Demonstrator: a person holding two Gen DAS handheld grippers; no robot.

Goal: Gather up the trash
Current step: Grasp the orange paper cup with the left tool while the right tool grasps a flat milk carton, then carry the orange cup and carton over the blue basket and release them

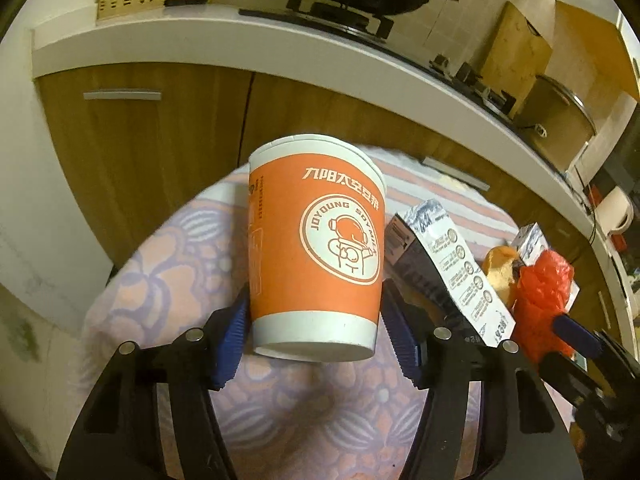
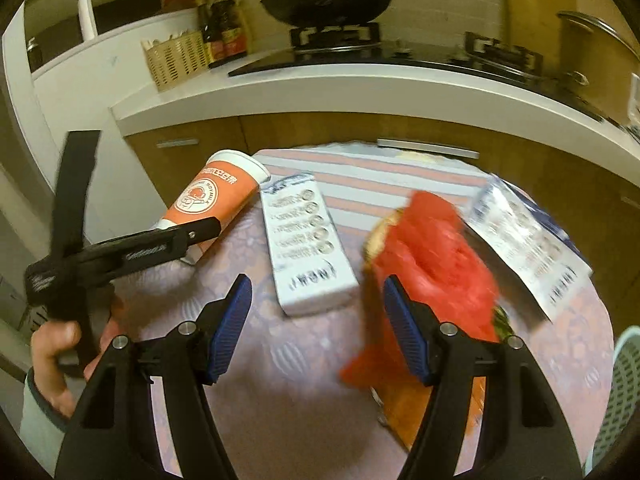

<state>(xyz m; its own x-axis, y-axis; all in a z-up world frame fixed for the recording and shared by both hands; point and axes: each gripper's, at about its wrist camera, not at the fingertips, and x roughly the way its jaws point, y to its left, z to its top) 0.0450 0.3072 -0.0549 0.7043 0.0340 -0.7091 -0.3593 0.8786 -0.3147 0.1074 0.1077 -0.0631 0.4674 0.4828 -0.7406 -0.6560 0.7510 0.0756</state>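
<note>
Wooden cabinets (image 1: 160,140) under a white counter (image 2: 360,84) bearing a black wok (image 2: 328,2), dimly yellow-lit.

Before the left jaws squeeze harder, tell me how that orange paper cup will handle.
The orange paper cup looks thin-walled, so it would probably dent under a hard squeeze. It seems light. It tapers toward the base, so it might slip forward out of the left gripper. Already tilted, it would likely tip and roll if let go.

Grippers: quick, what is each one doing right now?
Left gripper: closed on the orange paper cup.
Right gripper: open, gripping nothing.
</note>
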